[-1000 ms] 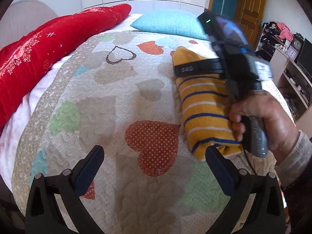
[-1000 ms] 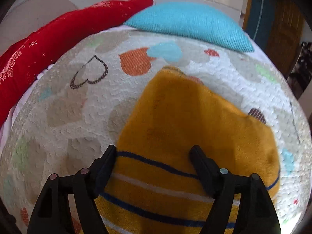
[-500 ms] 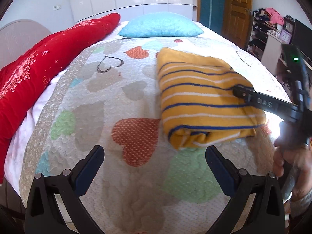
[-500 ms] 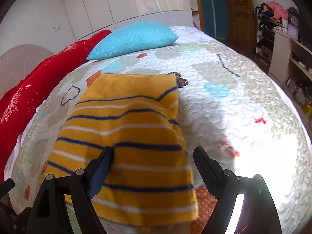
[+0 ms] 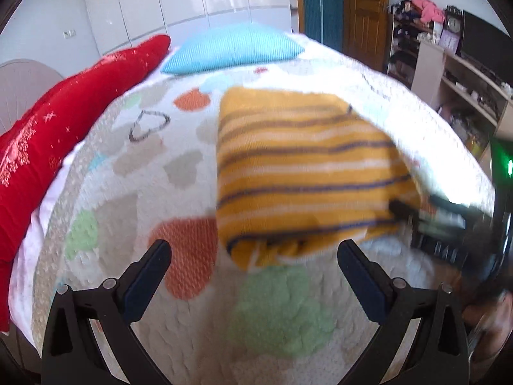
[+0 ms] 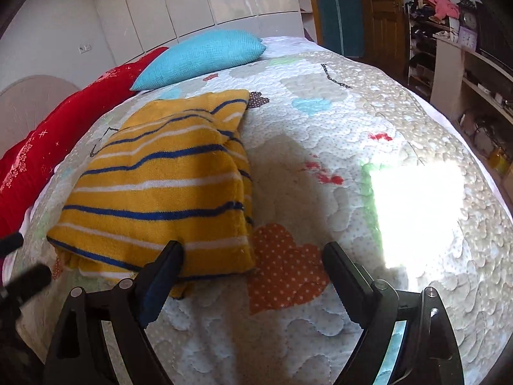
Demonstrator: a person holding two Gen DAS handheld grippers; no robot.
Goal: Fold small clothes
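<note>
On the bed's quilt [image 6: 320, 122] I see the folded garment [image 6: 160, 186] below the blue pillow [image 6: 202, 54]. My left gripper [image 5: 255, 256] and right gripper [image 6: 253, 256] are both spread wide, holding nothing, just short of the garment.

motion-blurred left view, blown-out sun patch on quilt [image 6: 416, 211]

The folded top [image 6: 166, 186] lies on the bed [image 6: 352, 122], left of the middle of the right wrist view. A pillow [image 6: 202, 54] sits behind it. A long cushion [image 6: 57, 128] lies at the left edge. Shelves [image 6: 465, 64] stand at the upper right.
</note>
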